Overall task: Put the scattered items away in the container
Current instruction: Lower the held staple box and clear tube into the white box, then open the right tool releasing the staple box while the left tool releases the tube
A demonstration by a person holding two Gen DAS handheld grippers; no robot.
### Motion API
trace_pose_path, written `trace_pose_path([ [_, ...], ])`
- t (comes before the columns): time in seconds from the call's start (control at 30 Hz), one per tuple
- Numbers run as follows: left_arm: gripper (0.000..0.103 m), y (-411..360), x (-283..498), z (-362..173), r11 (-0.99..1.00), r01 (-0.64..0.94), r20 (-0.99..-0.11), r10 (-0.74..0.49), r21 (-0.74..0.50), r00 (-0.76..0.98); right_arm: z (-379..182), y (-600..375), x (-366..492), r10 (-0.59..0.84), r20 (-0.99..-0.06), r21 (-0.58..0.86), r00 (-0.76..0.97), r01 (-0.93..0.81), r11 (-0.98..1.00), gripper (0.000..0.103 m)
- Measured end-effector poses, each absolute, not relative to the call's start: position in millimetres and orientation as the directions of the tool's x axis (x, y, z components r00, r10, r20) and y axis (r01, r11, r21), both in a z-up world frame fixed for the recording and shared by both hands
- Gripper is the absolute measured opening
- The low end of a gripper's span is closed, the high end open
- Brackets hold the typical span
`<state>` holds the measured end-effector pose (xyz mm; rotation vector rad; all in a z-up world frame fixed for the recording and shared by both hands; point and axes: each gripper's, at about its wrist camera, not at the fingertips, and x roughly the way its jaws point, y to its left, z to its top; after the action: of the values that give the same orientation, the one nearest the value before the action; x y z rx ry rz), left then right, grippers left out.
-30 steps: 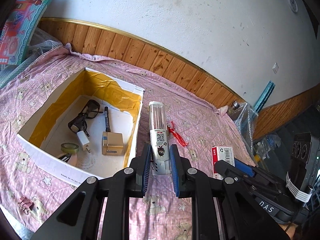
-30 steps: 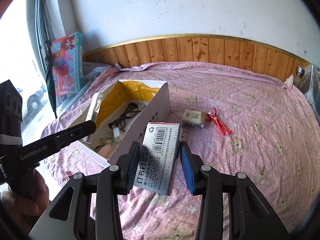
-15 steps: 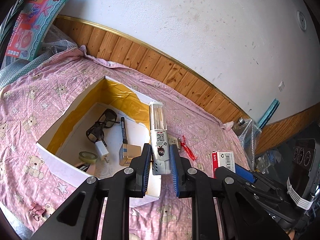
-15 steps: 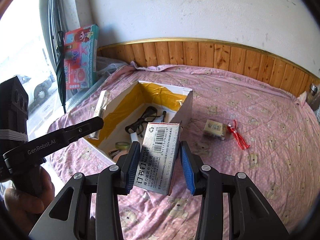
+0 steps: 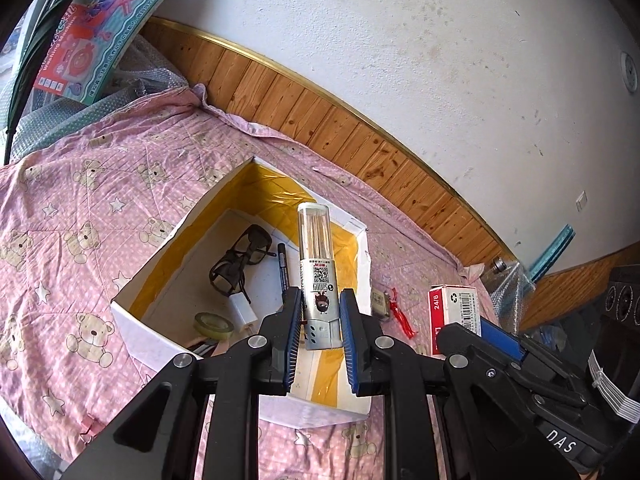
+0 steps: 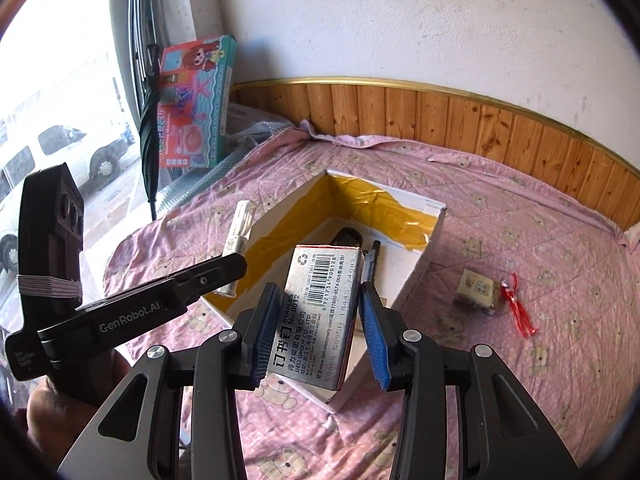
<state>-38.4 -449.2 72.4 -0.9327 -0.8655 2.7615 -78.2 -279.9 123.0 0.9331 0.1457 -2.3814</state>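
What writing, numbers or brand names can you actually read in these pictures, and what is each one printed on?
"STAPLES No.0012", "DELI GROUP CO., LTD.": grey staple box in the right tool.
"24/6": red and white side of the same box.
"GenRobot.AI": black left tool.
"DAS": black body of the right tool.
Silver-and-clear toothpick tube held by the left tool: label and QR code too small.
Colourful toy box: print blurred.

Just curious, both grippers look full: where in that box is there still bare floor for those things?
Bare floor lies along the box's right wall, beside the pen. The left side is crowded: glasses, charger, tape.
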Motion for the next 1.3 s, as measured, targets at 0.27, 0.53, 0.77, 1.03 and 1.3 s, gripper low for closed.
trace_pose_path([
  [0.27,0.02,-459.4,-58.6,59.7,-0.837,0.127,-0.579,0.251,-0.533,-0.776,110.3,-304.1,-97.5,-0.475,-0.681,0.099,-0.558,0.572,-0.814,0.042],
  [0.53,0.02,-465.3,-76.6,42.8,-0.839,0.17,-0.631,0.241,-0.518,-0.737,91.2,-320.0,-120.7,-0.461,-0.713,0.093,-0.528,0.581,-0.809,0.042],
  [0.77,0.02,-466.6,-90.9,31.6,-0.844,0.189,-0.671,0.242,-0.502,-0.701,78.2,-325.4,-141.7,-0.446,-0.736,0.095,-0.509,0.575,-0.813,0.043],
  [1.03,0.02,-462.2,-107.6,23.4,-0.852,0.193,-0.703,0.251,-0.486,-0.666,68.7,-325.8,-164.4,-0.431,-0.75,0.098,-0.502,0.559,-0.823,0.046],
  [1.3,0.025,-463.3,-115.9,20.0,-0.848,0.191,-0.708,0.266,-0.495,-0.654,64.9,-317.0,-177.7,-0.439,-0.751,0.144,-0.494,0.526,-0.838,0.046],
])
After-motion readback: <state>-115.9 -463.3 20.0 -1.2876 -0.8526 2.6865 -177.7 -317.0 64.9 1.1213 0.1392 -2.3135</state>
